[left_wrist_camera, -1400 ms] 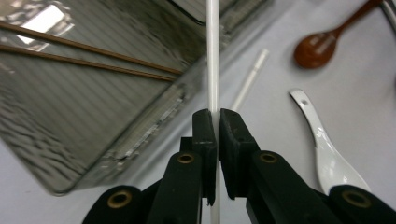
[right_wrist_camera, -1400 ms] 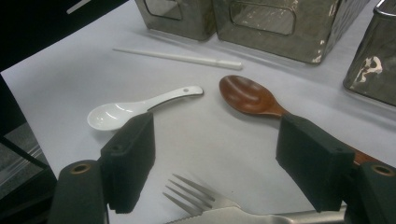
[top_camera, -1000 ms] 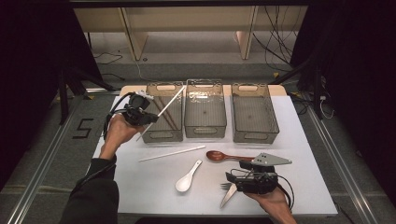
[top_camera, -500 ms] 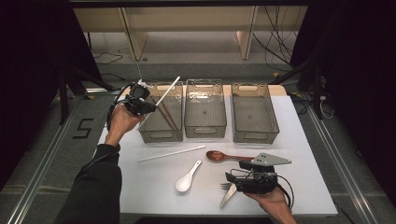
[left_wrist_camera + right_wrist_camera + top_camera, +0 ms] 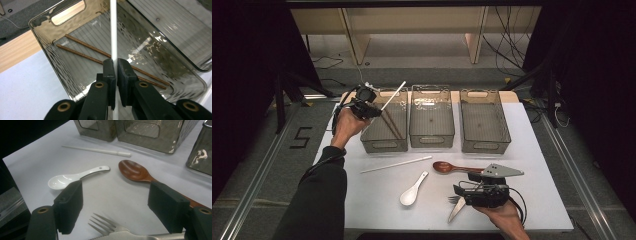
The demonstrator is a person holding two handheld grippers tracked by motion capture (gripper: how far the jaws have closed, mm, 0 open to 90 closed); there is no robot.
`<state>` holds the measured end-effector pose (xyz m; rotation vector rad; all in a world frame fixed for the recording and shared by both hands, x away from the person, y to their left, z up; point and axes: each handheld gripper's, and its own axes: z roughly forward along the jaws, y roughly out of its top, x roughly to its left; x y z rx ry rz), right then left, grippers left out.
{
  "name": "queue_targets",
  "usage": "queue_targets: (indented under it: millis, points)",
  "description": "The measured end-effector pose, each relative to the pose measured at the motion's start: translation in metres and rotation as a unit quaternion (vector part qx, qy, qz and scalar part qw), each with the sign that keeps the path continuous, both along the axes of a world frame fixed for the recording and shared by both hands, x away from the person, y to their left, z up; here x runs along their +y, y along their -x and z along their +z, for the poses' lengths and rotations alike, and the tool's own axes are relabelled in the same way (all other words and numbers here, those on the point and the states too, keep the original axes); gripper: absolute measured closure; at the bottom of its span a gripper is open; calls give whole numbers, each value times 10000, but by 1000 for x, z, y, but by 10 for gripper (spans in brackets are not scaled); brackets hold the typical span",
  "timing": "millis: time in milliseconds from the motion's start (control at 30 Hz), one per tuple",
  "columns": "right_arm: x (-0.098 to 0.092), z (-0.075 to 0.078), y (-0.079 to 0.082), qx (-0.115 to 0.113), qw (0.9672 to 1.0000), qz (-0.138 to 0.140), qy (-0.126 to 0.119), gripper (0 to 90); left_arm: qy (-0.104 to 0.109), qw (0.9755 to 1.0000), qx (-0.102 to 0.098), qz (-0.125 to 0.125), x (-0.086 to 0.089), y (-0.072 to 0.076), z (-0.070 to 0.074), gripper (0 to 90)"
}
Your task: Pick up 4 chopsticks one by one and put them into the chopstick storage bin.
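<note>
White chopstick point(image 5: 113, 30) is pinched in my left gripper point(image 5: 116, 65) above the left bin point(image 5: 384, 145), aimed to join the brown pair point(image 5: 82, 48); my right gripper point(image 5: 115, 197) waits open over the fork point(image 5: 107, 226).

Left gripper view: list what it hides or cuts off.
- White chopstick: top end cut by the upper edge; lower part hidden behind the left gripper.
- Brown chopsticks: middle stretch hidden behind the jaws.
- Left bin: near wall hidden by the gripper's body.
- Middle bin: cut by the right edge.
</note>
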<state>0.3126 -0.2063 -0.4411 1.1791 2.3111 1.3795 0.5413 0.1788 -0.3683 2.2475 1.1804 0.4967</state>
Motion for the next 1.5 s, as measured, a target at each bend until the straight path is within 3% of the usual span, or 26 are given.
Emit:
queue_targets:
  millis: [233,733,767,800,867,933,1200,1500]
  points:
    - [0,0,0,0,10000,-1,1,290,161,9998,123,94,3,-4,-8,849]
    - [0,0,1,17,10000,14,-3,290,271,9987,339,286,3,-8,-28,837]
    - [0,0,1,18,10000,14,-1,290,241,9984,380,350,2,-9,-29,822]
    - [0,0,1,12,10000,16,-1,291,232,9980,396,434,2,-10,-29,710]
    - [0,1,1,8,10000,15,-6,291,465,9969,466,426,2,-10,-27,553]
    - [0,0,1,17,10000,19,-5,290,485,9972,415,388,2,-9,-22,485]
    - [1,1,1,9,10000,18,3,290,598,9971,365,283,2,2,-10,378]
    - [1,1,1,-2,10000,18,1,290,689,9968,374,-125,-3,28,1,253]
